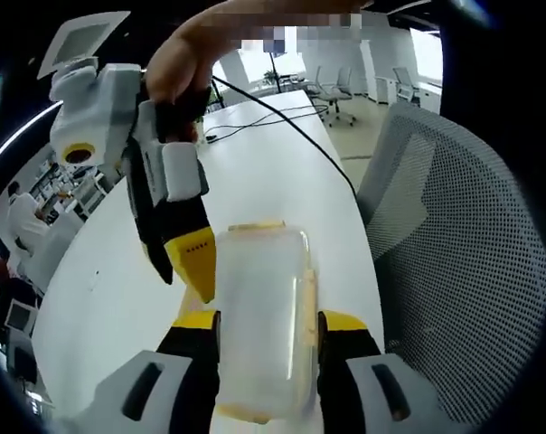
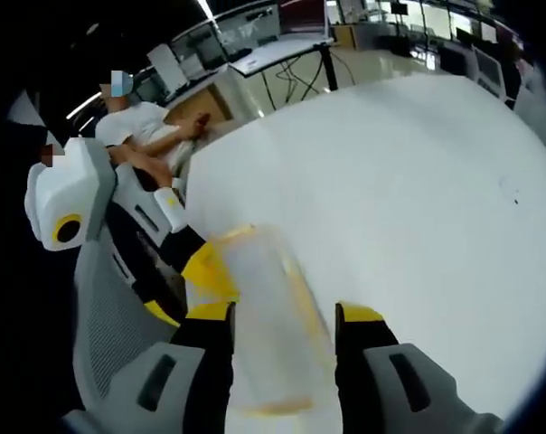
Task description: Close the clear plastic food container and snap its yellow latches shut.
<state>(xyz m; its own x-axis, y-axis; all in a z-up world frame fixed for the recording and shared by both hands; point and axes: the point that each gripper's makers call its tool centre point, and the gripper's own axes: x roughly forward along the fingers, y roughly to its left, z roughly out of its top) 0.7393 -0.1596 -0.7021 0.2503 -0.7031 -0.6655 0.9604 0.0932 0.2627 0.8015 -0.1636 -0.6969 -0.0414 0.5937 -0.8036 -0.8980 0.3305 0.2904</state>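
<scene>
Both tools [image 1: 259,330] [image 2: 282,318] straddle the container [image 1: 259,316] wide on the tabletop [image 1: 273,172]; latching seems underway, next pressing a yellow latch [image 1: 307,303] down.

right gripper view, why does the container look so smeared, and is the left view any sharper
Right gripper view: the clear container is motion-blurred, edges and yellow latches streaked, while the right claw stays crisp. Left gripper view: sharper, the container outline and latch strip readable between the left claw; bright windows wash out the background, fisheye bends the table.
</scene>
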